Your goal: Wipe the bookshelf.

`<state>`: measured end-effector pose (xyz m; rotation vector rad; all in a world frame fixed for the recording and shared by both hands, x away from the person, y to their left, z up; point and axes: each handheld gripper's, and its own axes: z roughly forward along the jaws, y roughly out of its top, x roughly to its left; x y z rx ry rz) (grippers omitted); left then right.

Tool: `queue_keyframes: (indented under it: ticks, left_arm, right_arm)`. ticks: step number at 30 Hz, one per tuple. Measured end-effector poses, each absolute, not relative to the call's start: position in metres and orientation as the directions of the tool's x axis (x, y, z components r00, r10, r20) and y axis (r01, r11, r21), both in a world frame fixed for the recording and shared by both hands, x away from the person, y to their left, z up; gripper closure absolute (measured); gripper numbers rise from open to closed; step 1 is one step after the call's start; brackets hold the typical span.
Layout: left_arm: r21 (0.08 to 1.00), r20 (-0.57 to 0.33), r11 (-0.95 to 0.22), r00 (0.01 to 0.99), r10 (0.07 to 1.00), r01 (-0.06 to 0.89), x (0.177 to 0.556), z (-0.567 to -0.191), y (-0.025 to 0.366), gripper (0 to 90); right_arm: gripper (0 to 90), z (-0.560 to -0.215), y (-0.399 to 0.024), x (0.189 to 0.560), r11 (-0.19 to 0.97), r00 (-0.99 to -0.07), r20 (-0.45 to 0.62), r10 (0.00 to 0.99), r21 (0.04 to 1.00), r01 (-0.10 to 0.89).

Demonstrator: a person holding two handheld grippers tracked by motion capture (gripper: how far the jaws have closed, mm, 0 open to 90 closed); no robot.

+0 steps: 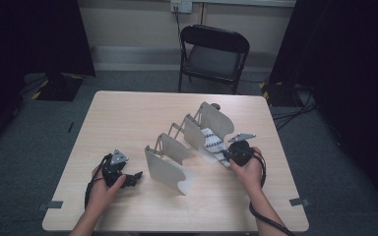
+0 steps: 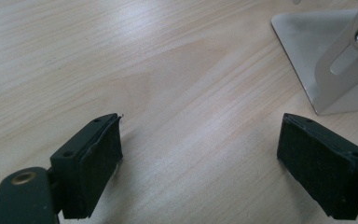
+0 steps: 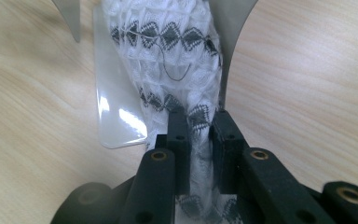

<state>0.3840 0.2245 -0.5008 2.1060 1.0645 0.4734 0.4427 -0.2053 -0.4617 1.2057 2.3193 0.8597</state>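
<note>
A white knitted cloth with black diamond bands (image 3: 168, 42) lies in a slot of a metal folding rack (image 1: 170, 169), between its two far dividers. My right gripper (image 3: 198, 119) is shut on the near end of the cloth, which is pinched flat between the jaws. In the high view the right gripper (image 1: 228, 156) sits at the rack's right side, over the cloth (image 1: 212, 142). My left gripper (image 1: 133, 178) rests low on the table just left of the rack's nearest plate. Its jaws (image 2: 200, 158) stand wide open over bare wood, with a rack plate (image 2: 307, 51) ahead to the right.
The rack's upright dividers (image 1: 194, 132) run diagonally across the middle of the wooden table (image 1: 128, 118). A glossy base plate (image 3: 116, 112) lies under the cloth. A black folding chair (image 1: 214, 54) stands beyond the far edge.
</note>
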Motion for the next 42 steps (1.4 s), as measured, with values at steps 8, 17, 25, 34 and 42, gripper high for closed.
queue_keyframes:
  ticks: [8,17,25,34,42]
  left_arm:
    - [0.737,0.005,-0.403,0.593,0.805,0.542,0.384,-0.501,0.225,13.5]
    - [0.737,0.005,-0.403,0.593,0.805,0.542,0.384,-0.501,0.225,13.4]
    - [0.737,0.004,-0.403,0.593,0.805,0.542,0.384,-0.501,0.225,13.4]
    - [0.737,0.002,-0.402,0.593,0.805,0.543,0.384,-0.501,0.225,13.4]
    - [0.736,0.0,-0.402,0.595,0.804,0.544,0.384,-0.501,0.225,13.3]
  right_arm:
    - [80.1,-0.42,-0.208,0.437,0.451,-0.572,-0.089,0.816,0.716,0.533]
    - [80.1,-0.372,-0.205,0.44,0.45,-0.569,-0.118,0.814,0.748,0.488]
    - [80.0,-0.325,-0.196,0.45,0.483,-0.577,-0.179,0.797,0.762,0.432]
    - [80.0,-0.344,-0.191,0.461,0.487,-0.584,-0.162,0.796,0.744,0.457]
    - [79.9,-0.379,-0.188,0.464,0.472,-0.58,-0.123,0.805,0.725,0.502]
